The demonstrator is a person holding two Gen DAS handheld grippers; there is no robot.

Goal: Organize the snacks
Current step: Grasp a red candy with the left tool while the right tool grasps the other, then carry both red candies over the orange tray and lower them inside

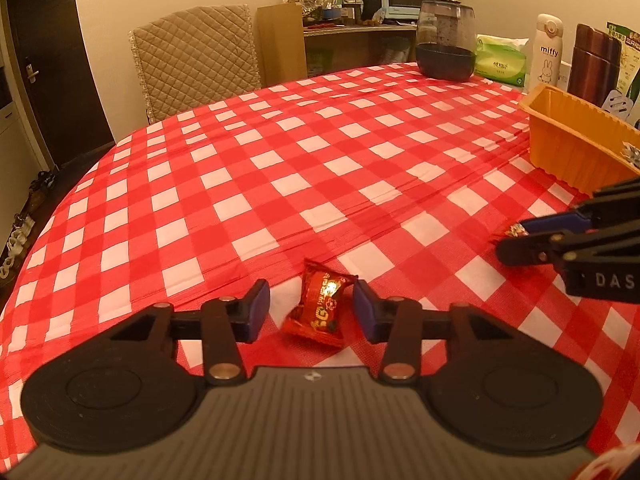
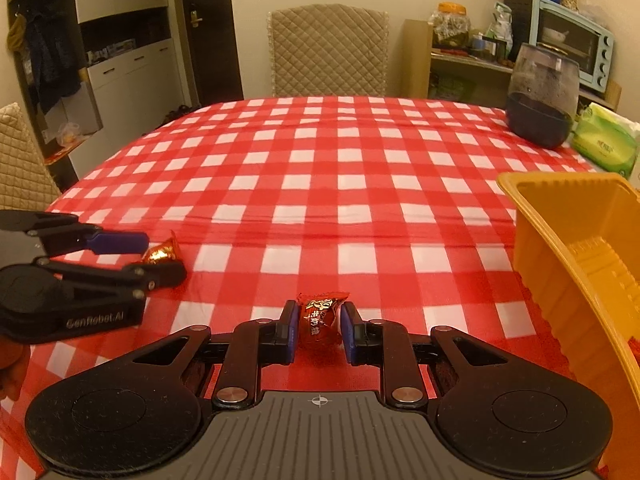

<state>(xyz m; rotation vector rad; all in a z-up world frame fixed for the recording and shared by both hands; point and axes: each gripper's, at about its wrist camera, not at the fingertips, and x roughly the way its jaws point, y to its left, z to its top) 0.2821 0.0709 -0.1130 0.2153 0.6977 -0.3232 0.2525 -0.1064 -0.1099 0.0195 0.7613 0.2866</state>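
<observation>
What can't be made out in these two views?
- Orange tray contents: right view cuts it at the edge; left view shows only the outer wall plus a sliver of wrapper.
- Left gripper contact with its candy: left pad gap visible, right pad unclear.

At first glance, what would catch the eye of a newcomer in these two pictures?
The red-and-white checked tablecloth fills both views. Each claw has a red wrapped candy between its fingers: the right claw grips its candy, while the left claw brackets another candy without visibly squeezing it. An orange tray waits at the right edge.
</observation>
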